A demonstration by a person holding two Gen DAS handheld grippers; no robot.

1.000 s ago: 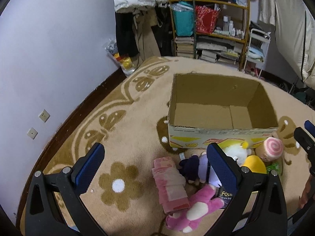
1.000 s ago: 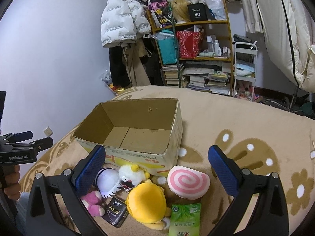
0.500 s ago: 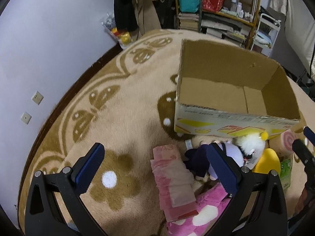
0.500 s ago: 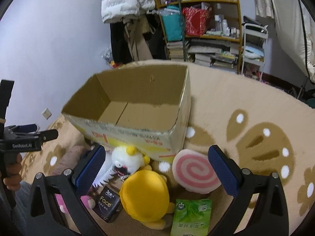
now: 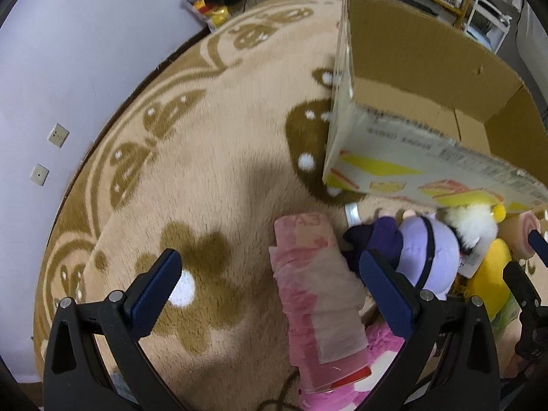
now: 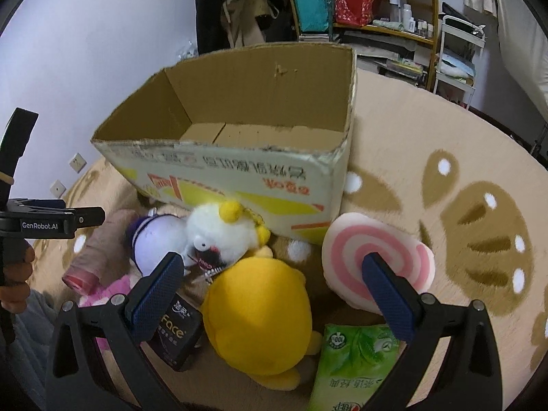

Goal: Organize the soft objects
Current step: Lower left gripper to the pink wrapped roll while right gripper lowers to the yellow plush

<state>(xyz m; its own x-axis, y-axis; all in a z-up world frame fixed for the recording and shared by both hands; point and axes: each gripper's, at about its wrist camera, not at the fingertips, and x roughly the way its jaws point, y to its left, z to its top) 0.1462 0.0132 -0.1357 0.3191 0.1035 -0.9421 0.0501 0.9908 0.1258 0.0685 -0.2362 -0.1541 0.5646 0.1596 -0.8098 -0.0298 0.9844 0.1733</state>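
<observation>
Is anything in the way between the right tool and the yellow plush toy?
Nothing visible blocks it. The right tool is open, and the yellow plush toy lies right between and below its fingers. The black packet and the pink swirl cushion sit off to the sides.

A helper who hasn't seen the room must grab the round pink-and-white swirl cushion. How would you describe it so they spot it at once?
Find the open cardboard box on the beige rug. At its right front corner, the swirl cushion leans beside the yellow plush. It alone is a flat disc with pink spiral rings.
</observation>
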